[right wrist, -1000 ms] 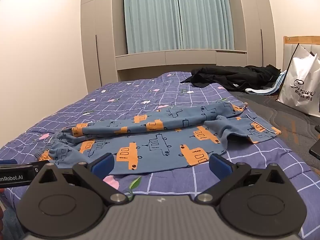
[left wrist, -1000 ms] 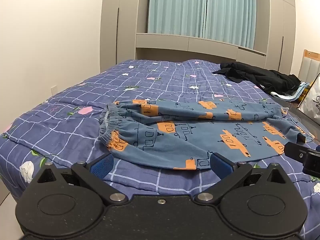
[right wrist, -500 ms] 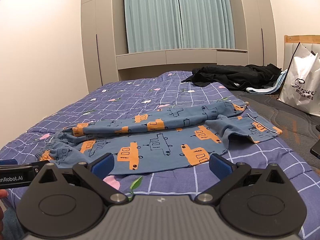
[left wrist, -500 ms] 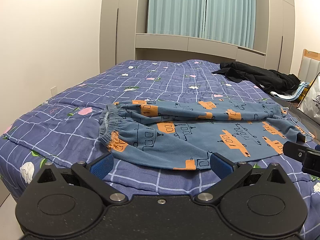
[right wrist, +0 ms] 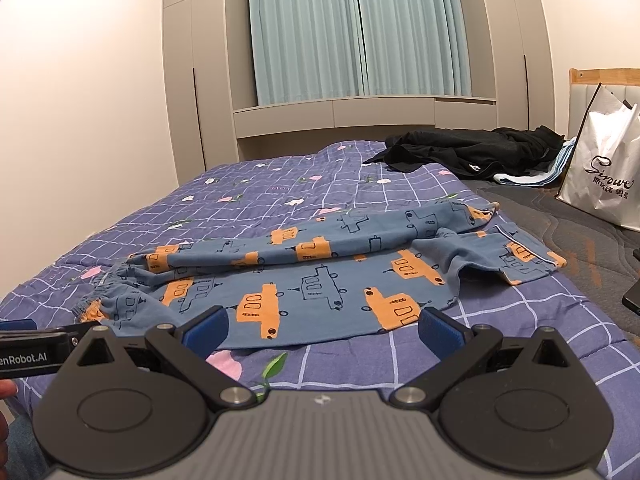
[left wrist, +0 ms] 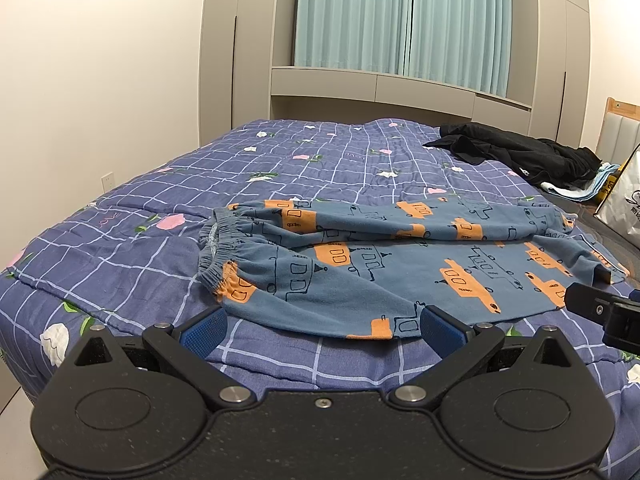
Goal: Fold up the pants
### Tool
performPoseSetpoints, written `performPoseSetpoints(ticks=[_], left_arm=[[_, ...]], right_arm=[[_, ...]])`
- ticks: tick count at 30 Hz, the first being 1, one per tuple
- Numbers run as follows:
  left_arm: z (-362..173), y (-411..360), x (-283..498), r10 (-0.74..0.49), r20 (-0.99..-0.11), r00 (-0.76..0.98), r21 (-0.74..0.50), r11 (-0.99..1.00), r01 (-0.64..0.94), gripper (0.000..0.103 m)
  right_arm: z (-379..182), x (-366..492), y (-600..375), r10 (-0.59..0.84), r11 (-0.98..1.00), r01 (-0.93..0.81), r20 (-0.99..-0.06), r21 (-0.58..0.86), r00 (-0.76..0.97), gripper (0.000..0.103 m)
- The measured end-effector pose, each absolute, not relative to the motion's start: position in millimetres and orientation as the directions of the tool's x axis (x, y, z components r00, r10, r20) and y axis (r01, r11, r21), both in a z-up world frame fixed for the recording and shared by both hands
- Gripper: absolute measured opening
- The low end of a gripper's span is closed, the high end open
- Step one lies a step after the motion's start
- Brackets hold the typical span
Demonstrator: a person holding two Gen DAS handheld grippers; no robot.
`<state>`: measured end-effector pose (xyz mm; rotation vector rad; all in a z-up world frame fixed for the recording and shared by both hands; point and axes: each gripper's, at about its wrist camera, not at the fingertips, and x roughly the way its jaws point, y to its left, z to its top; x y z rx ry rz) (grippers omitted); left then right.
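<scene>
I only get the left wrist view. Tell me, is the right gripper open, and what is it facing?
Observer: Open. The right gripper has its jaws wide apart and empty, facing the near edge of the pants.
Operator: Anything right of the cuffs that I should avoid?
Observer: Yes, a dark flat thing lies at the frame's right edge, on the grey mattress. I cannot tell what it is.
</scene>
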<state>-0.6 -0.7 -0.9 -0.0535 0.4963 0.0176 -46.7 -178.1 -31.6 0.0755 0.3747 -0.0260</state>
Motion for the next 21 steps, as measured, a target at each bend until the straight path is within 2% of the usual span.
performPoseSetpoints(ticks=[21], left_arm=[[-1.0, -0.9, -0.5, 0.005, -0.478, 0.878, -0.045, 0.999, -0.03, 0.102]], right_arm=[[-34.1, -47.2, -175.0, -0.009, 0.997, 0.038, -0.369, 0.071, 0.929, 0.103]])
